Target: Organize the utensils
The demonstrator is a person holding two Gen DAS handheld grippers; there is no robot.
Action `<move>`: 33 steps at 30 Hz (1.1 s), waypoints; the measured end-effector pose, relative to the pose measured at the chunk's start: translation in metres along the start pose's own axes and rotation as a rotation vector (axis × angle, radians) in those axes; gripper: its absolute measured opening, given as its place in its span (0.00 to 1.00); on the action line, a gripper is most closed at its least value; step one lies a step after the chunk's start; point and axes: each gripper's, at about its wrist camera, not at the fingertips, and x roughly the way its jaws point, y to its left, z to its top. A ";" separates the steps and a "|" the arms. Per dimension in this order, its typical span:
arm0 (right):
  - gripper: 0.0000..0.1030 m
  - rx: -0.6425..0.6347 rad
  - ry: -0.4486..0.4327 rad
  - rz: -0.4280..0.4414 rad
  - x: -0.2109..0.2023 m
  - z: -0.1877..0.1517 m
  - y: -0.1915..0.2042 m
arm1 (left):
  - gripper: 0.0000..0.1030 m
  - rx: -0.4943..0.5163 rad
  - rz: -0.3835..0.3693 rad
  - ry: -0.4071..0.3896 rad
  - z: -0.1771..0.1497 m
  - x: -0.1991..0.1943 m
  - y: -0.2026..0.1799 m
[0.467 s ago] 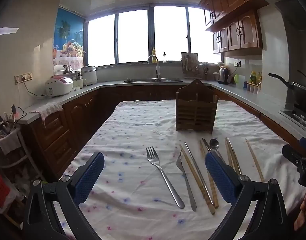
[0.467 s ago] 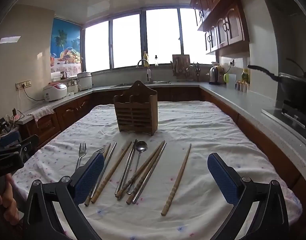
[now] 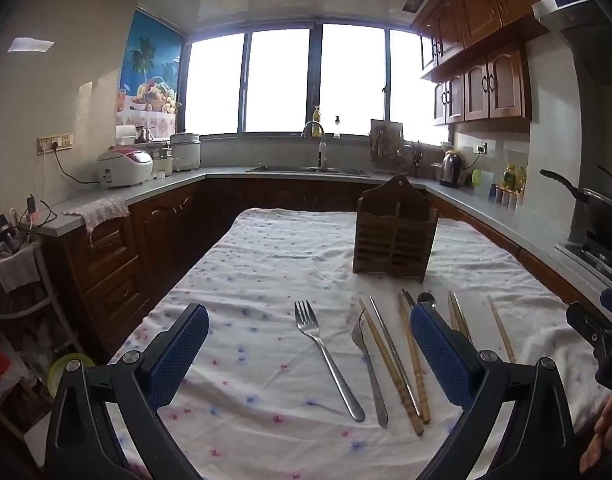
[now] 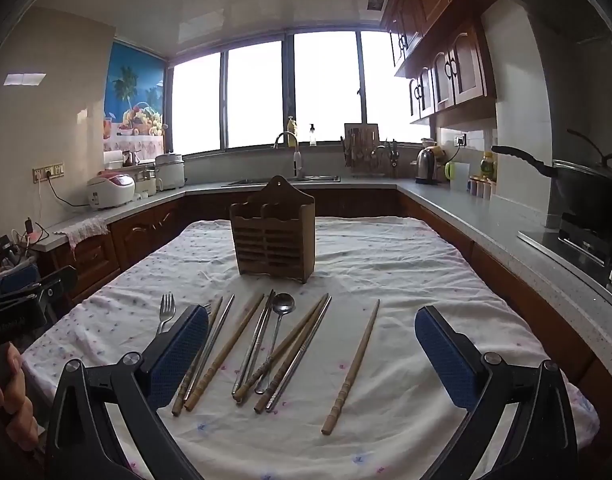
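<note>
A wooden utensil holder stands upright on the cloth-covered table. In front of it lie a steel fork, a second fork, a spoon, and several wooden and metal chopsticks. One wooden chopstick lies apart on the right. My left gripper is open and empty above the fork. My right gripper is open and empty above the chopsticks. Each gripper also shows at the edge of the other's view.
Dark wood cabinets and a grey counter surround the table. A rice cooker, sink, kettle and a wok on a stove sit on the counter.
</note>
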 end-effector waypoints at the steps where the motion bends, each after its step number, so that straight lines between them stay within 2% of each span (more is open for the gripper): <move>1: 1.00 0.000 0.000 0.001 0.000 0.000 0.000 | 0.99 0.000 0.002 -0.002 0.000 0.000 -0.001; 33: 1.00 0.008 -0.010 0.029 -0.004 0.003 0.002 | 0.99 0.001 -0.002 -0.020 0.001 -0.005 0.002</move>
